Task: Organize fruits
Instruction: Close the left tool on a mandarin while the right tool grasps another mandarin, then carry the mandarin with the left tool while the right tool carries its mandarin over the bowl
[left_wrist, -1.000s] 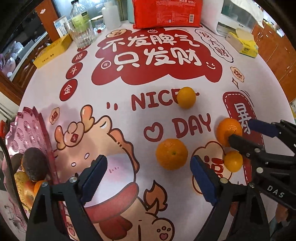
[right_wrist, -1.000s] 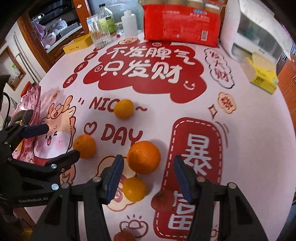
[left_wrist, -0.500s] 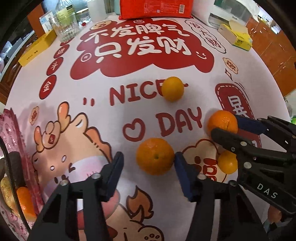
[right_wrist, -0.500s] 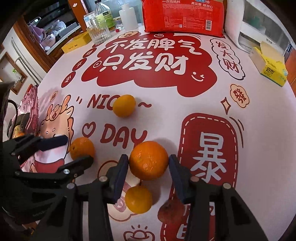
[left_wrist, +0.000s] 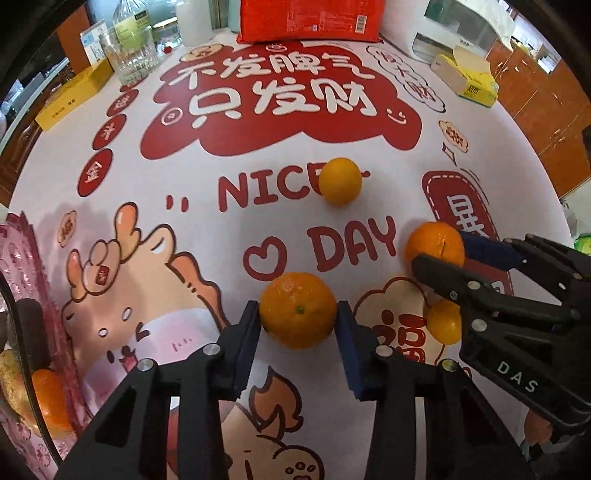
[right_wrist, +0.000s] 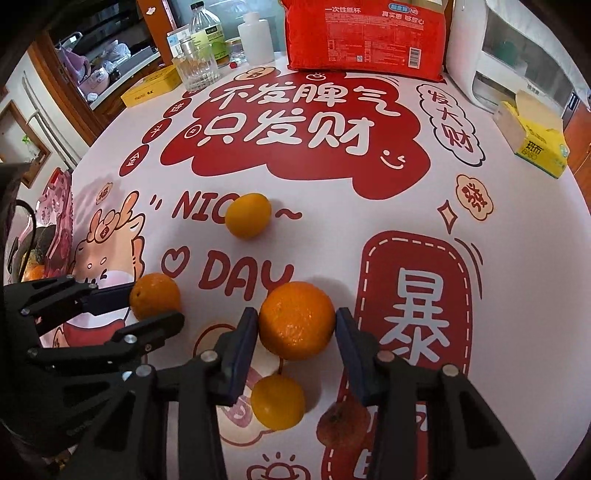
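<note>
My left gripper (left_wrist: 298, 314) is shut on a mandarin (left_wrist: 298, 309) that rests on the printed tablecloth; both blue pads touch its sides. My right gripper (right_wrist: 295, 325) is shut on a bigger orange (right_wrist: 296, 319), which also shows in the left wrist view (left_wrist: 434, 245). A yellow citrus (right_wrist: 248, 215) lies loose farther back by the "NICE" print. A small yellow-orange fruit (right_wrist: 277, 400) lies under the right gripper. A reddish-brown fruit (right_wrist: 341, 424) lies beside it, partly hidden by a finger.
A pink fruit tray (left_wrist: 22, 295) with several fruits stands at the left table edge. At the back stand a red pack of paper cups (right_wrist: 364, 35), a glass (right_wrist: 195, 68), bottles, a yellow box (right_wrist: 153, 85), a tissue box (right_wrist: 535, 140) and a white appliance (right_wrist: 491, 55).
Both grippers moved forward and closed. The left jaws went from wide open to gripping the mandarin. The right jaws closed onto the big orange.
</note>
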